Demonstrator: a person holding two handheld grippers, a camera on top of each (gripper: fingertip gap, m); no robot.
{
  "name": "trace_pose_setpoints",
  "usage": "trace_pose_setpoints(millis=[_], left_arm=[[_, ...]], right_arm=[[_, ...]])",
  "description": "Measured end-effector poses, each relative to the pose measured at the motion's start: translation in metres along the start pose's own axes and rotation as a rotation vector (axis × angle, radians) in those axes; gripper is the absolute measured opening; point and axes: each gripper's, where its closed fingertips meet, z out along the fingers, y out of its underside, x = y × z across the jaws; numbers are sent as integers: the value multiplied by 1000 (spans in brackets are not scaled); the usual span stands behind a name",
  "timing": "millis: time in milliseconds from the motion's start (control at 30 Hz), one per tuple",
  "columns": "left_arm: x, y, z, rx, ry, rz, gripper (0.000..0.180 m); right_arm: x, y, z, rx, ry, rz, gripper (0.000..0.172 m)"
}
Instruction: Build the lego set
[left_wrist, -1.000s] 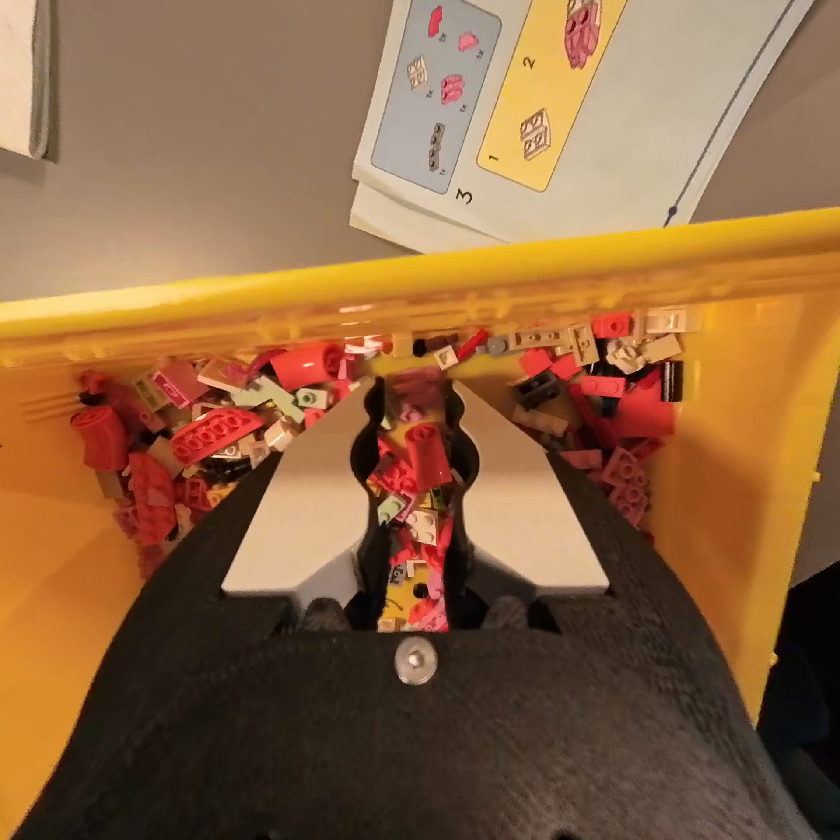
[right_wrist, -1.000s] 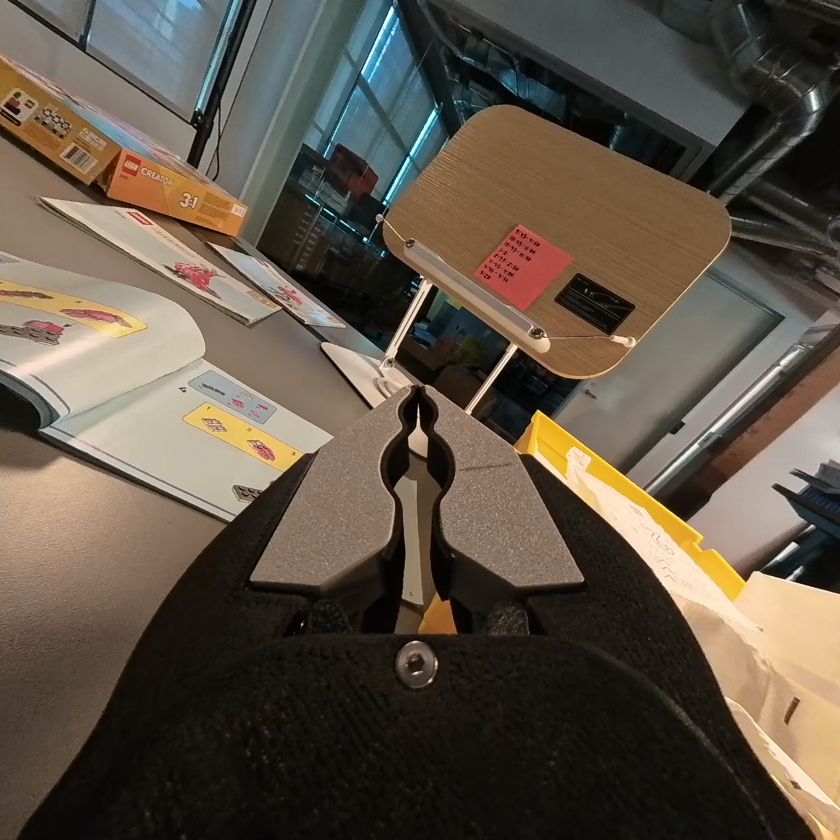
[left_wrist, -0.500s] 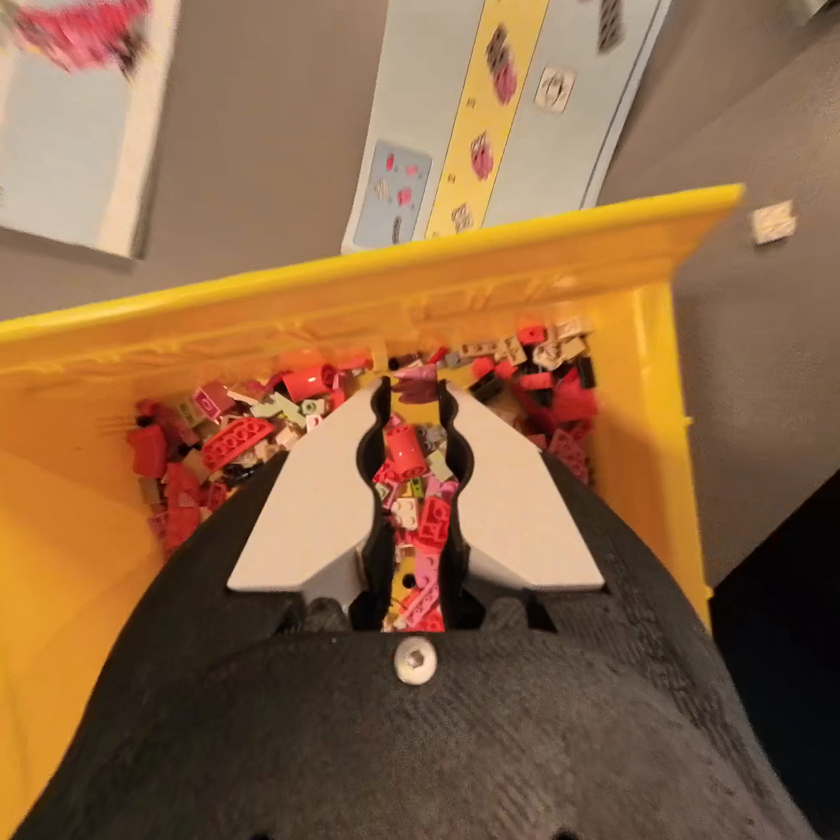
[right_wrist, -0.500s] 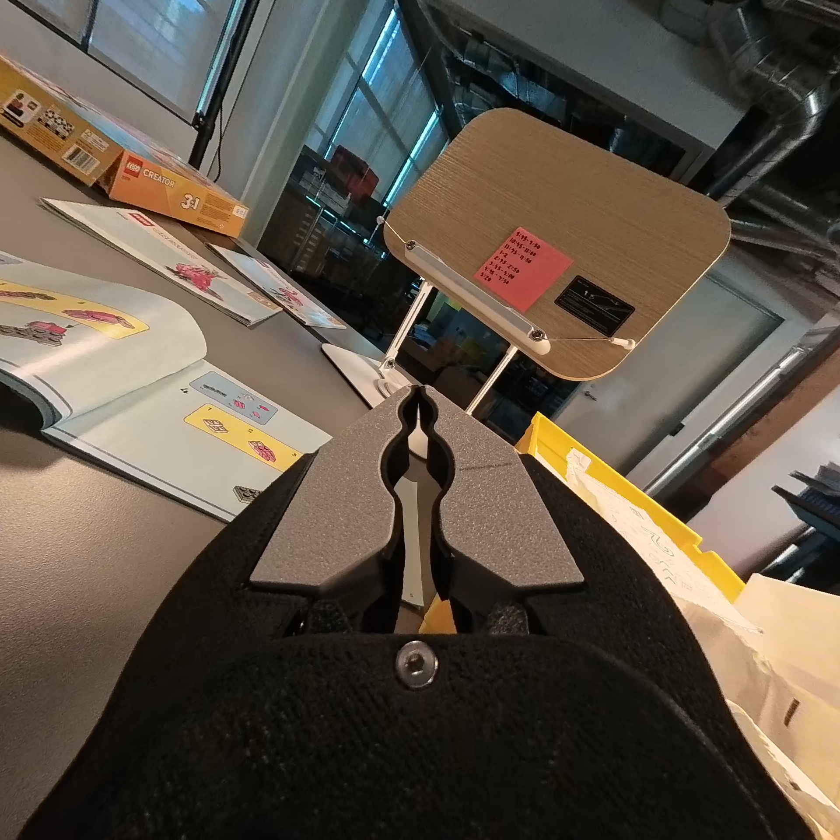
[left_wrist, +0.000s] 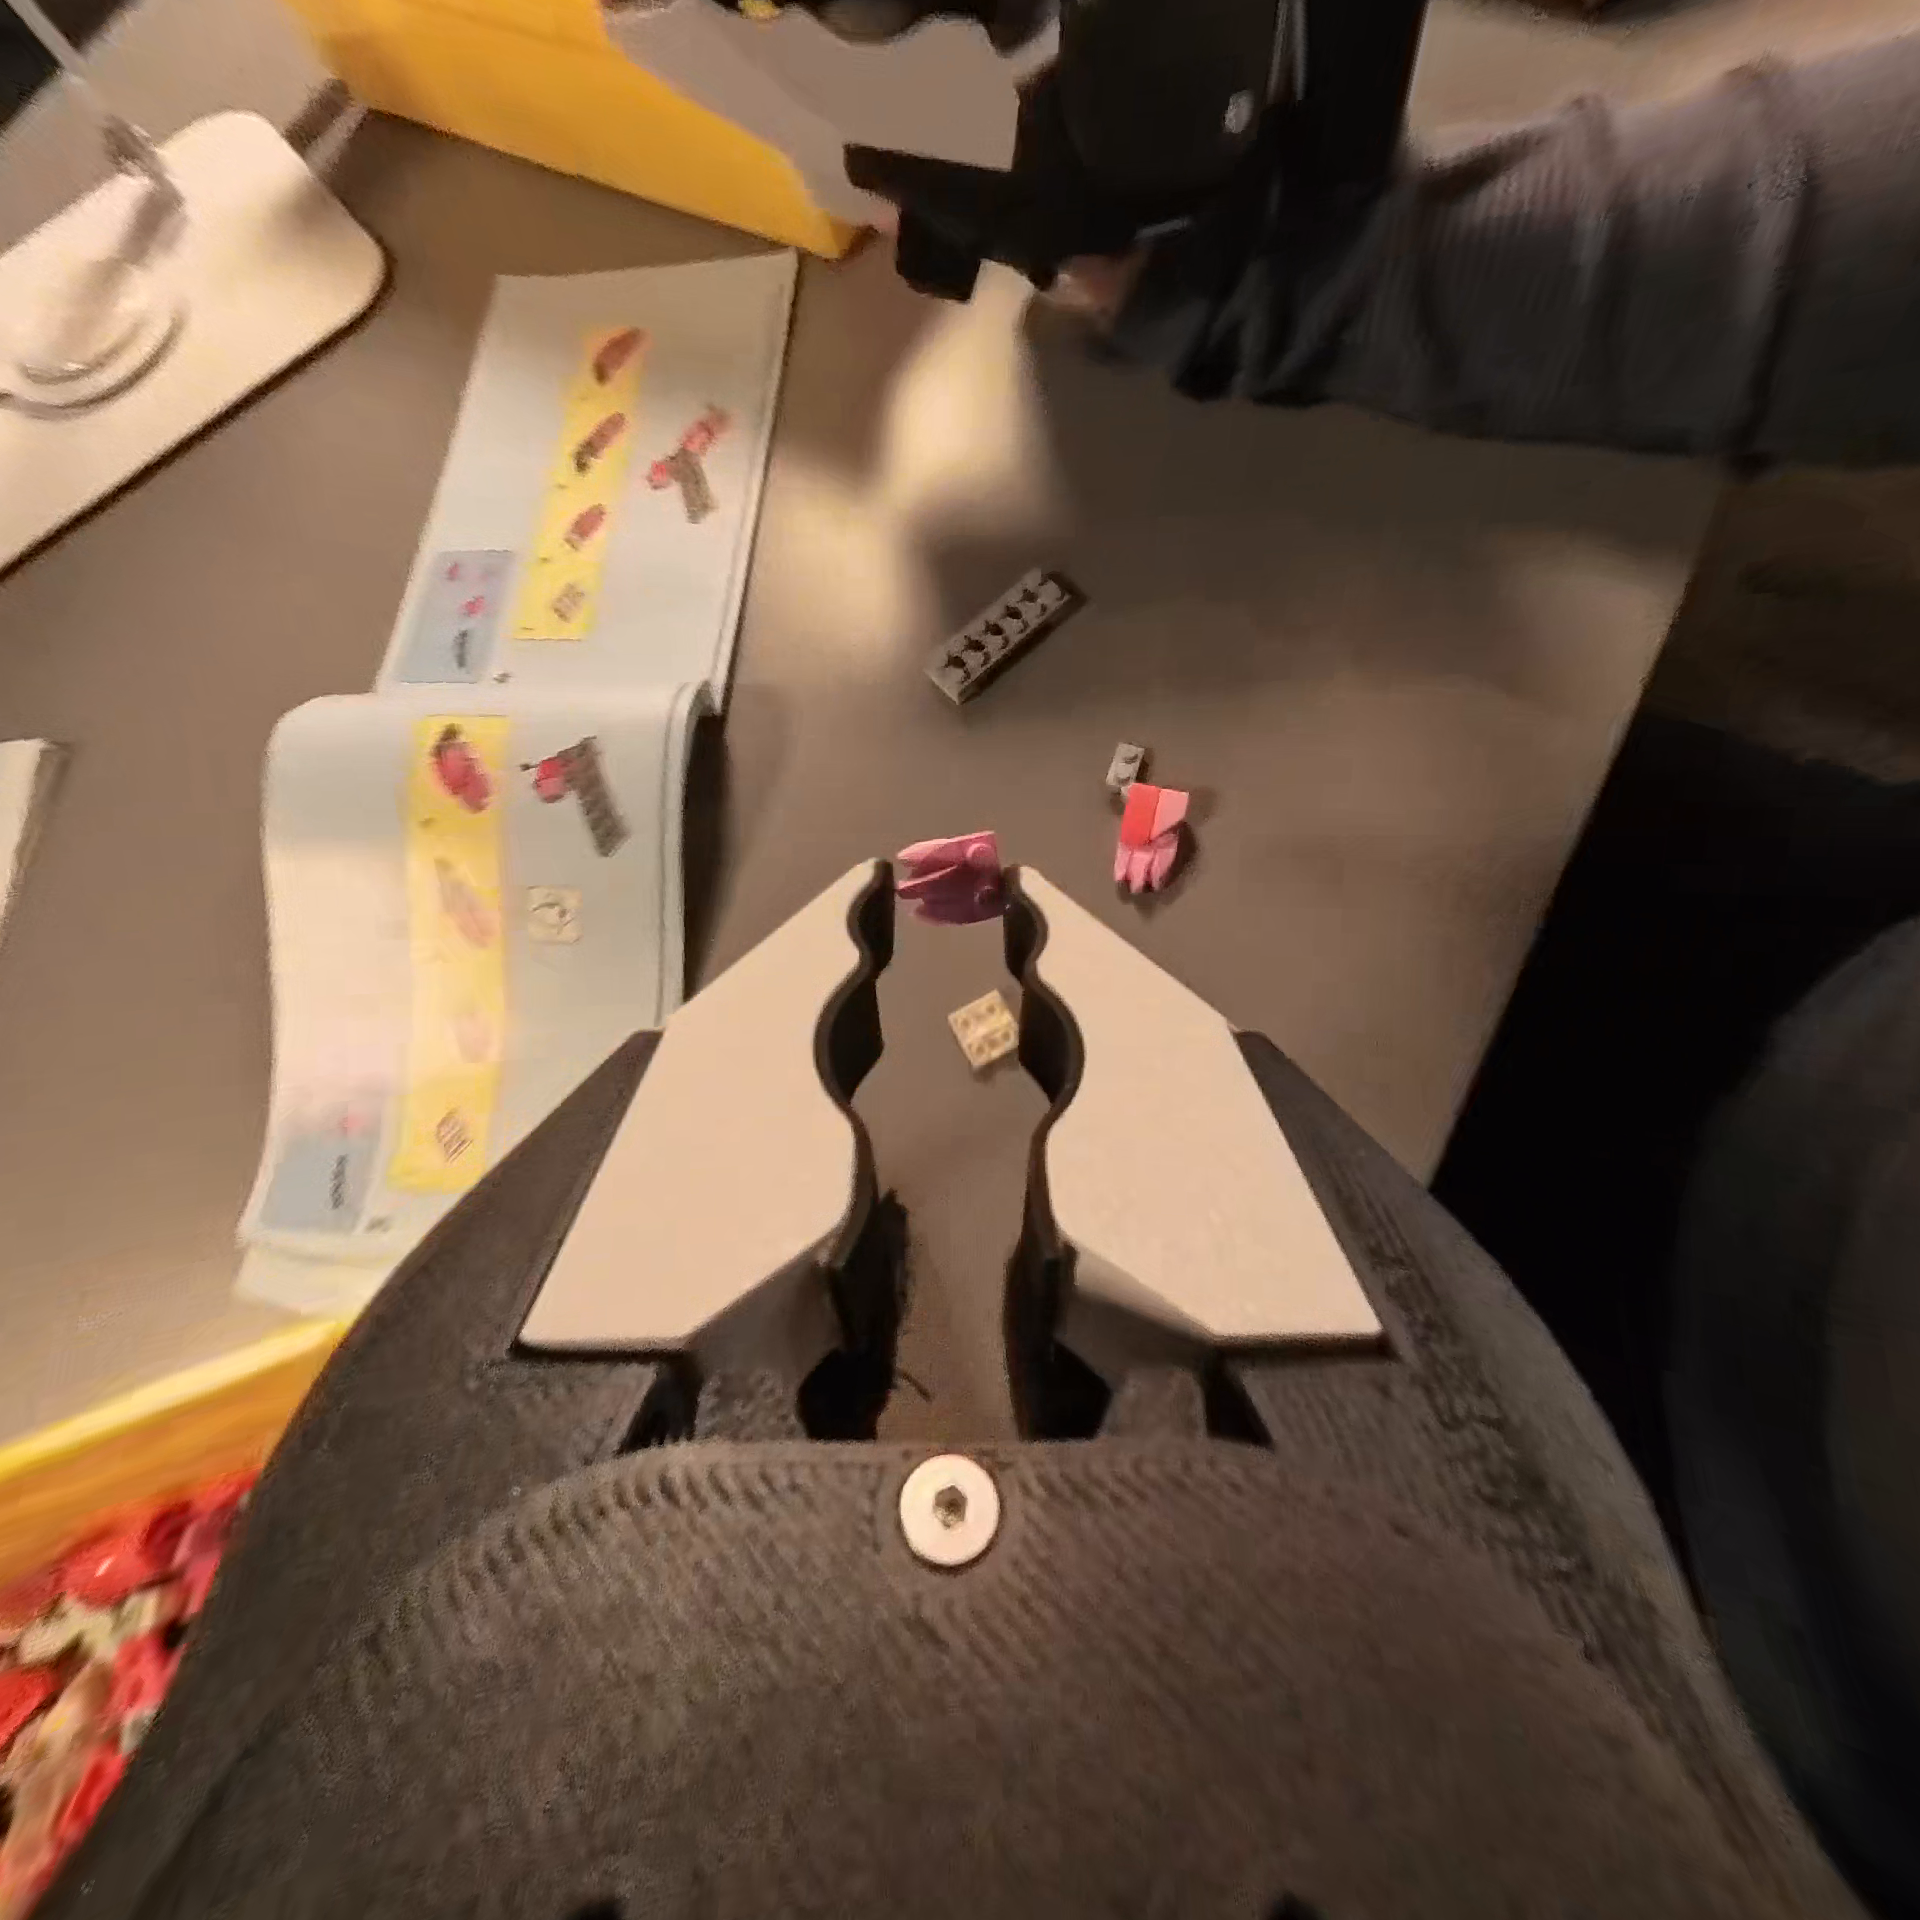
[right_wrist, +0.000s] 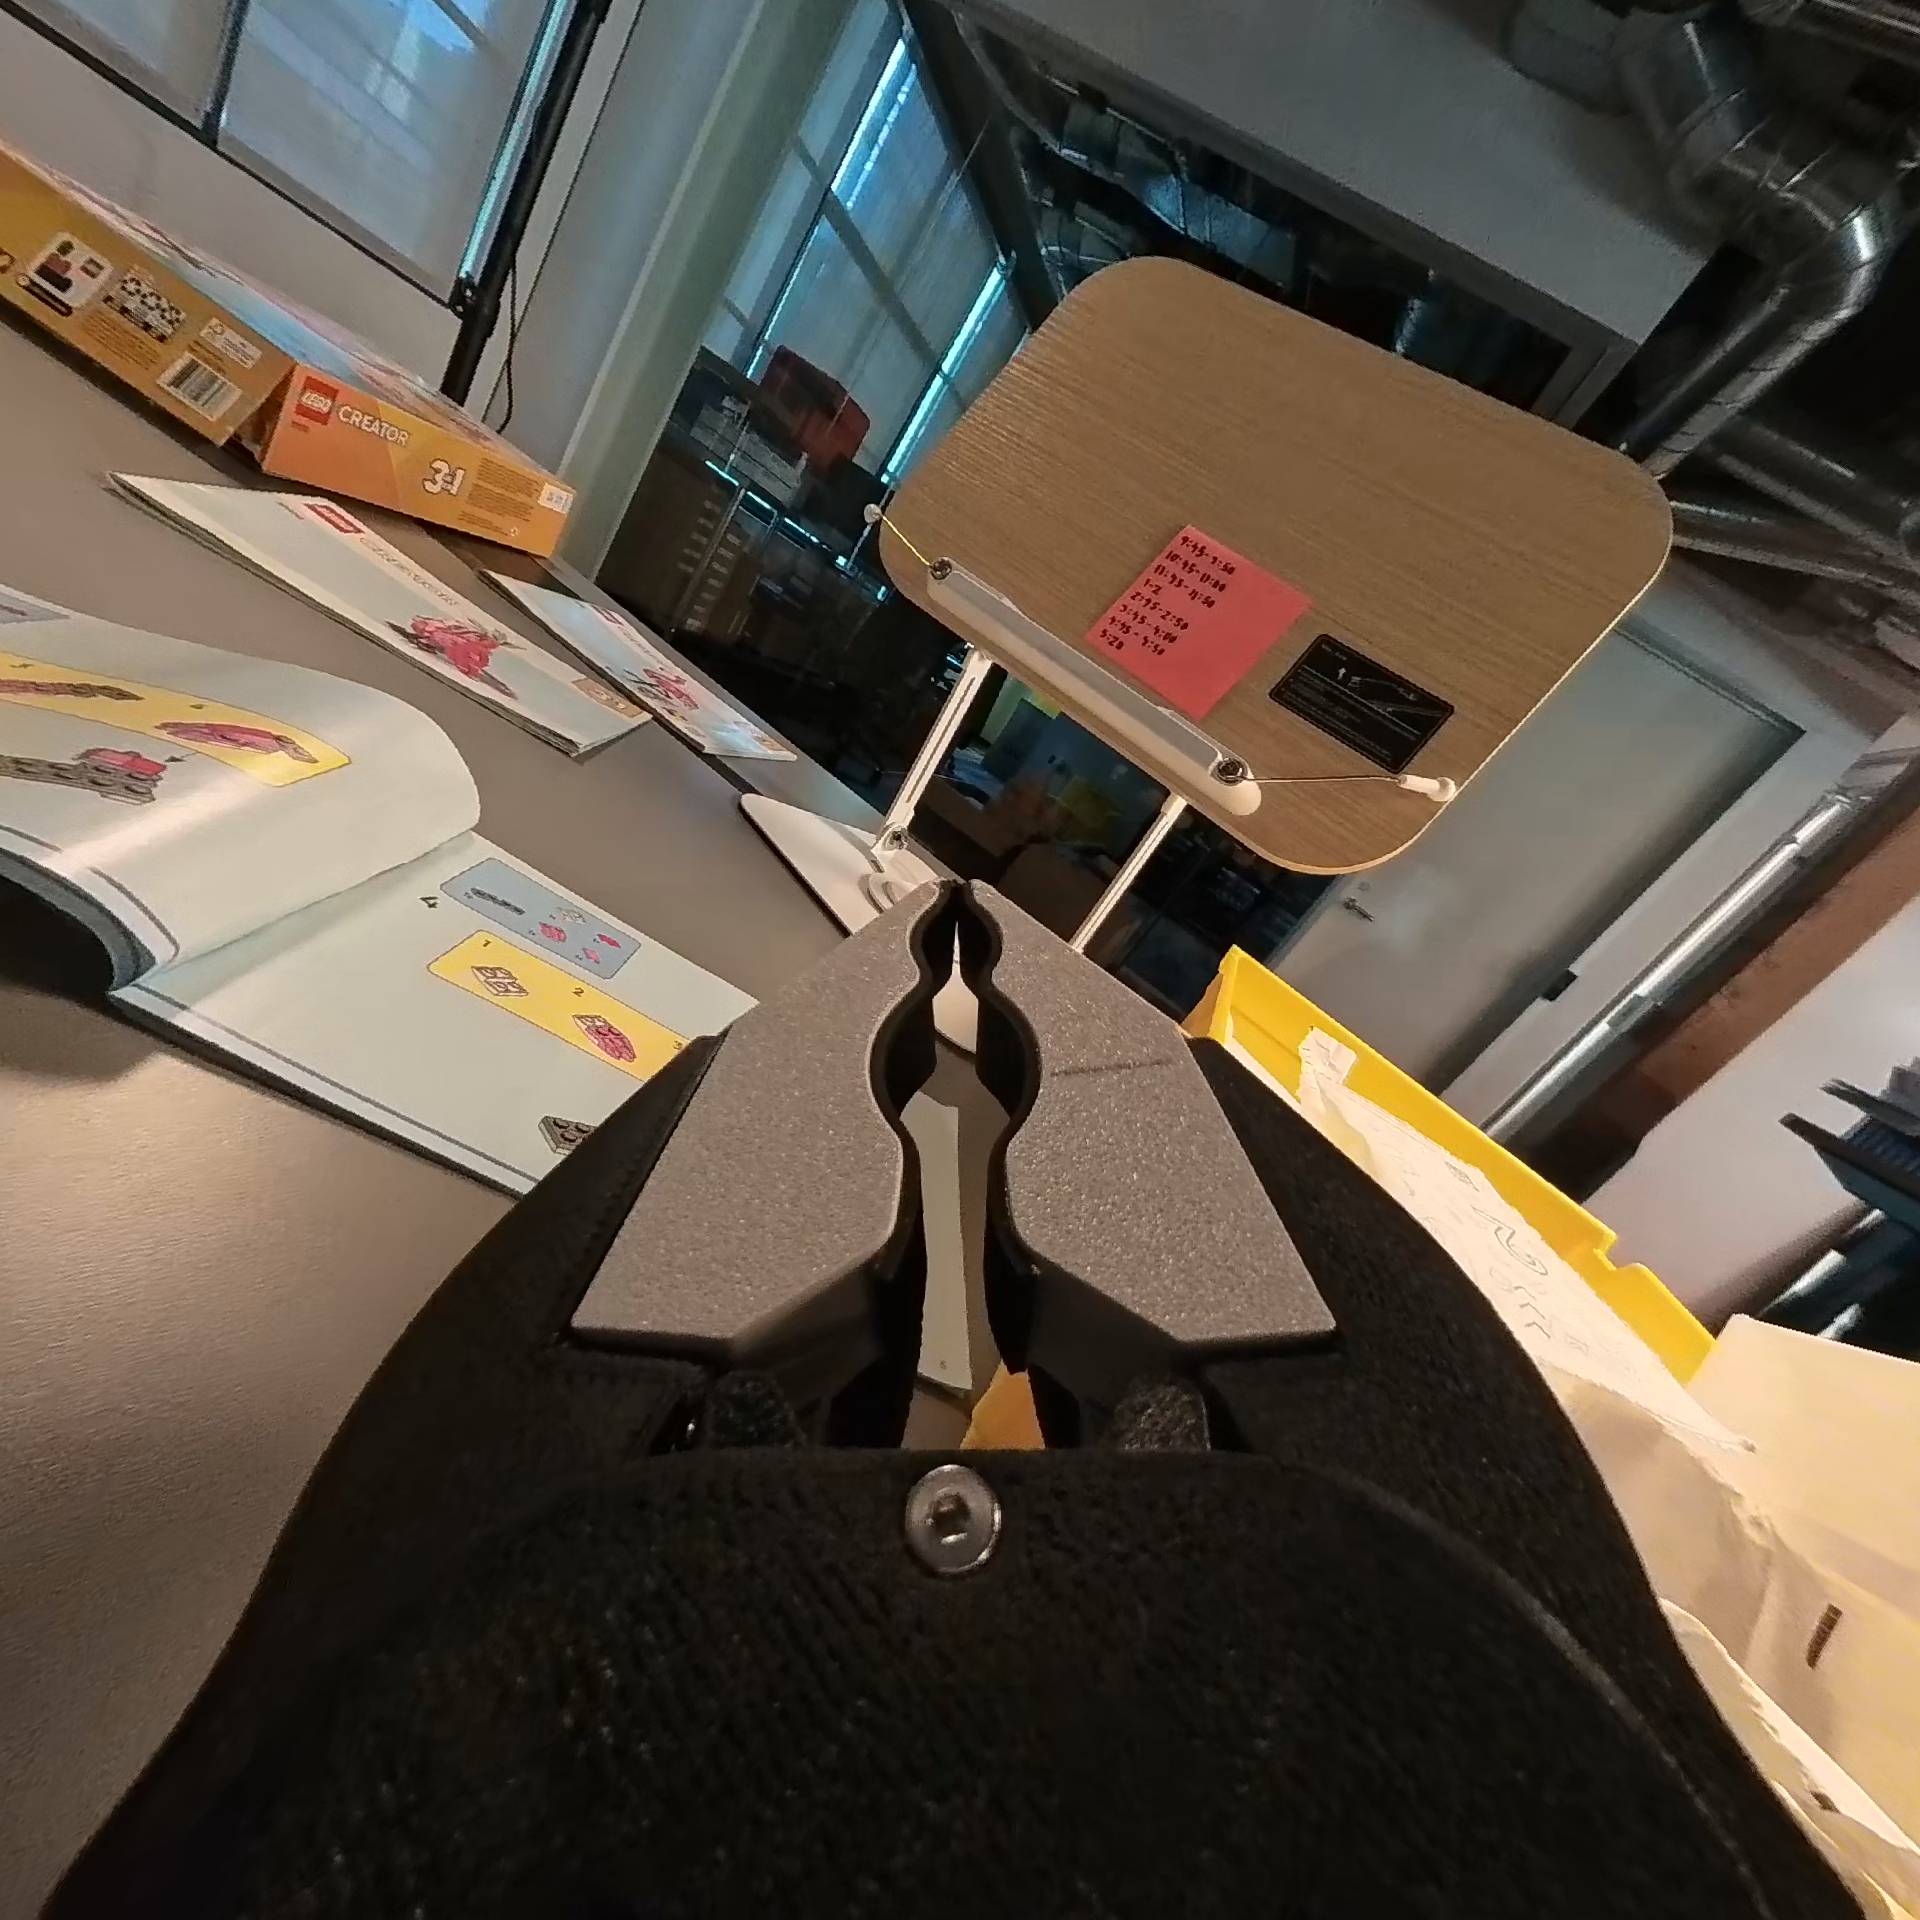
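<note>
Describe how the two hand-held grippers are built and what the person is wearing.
Both hand-held grippers, left and right, share a black ribbed body with a silver hex screw, plus two grey wedge fingers whose black inner edges are wavy. The person's sleeve is dark grey ribbed knit.

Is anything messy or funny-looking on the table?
A few bricks lie loose on the table: a dark plate, a beige one, a red-pink clump. The booklet's page curls up instead of lying flat.

Dim warm light, motion blur, fisheye edges
</note>
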Motion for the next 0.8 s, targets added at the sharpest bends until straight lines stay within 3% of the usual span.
trace_pose_setpoints(millis=[200,433,500,600,800], left_arm=[[11,25,64,-184,83,136,20],[19,34,79,-263,225,115,21],[18,34,80,-259,228,104,34],[18,34,74,-234,203,79,50],[7,47,44,-110,-45,-54,45]], right_arm=[[-2,-2,-1,7,-13,-1,0],[-6,-3,-3,13,-28,-10,0],[-5,-2,-3,11,-26,-7,0],[-4,-1,-3,10,-26,12,0],[-26,-12,-5,59,-121,-33,0]])
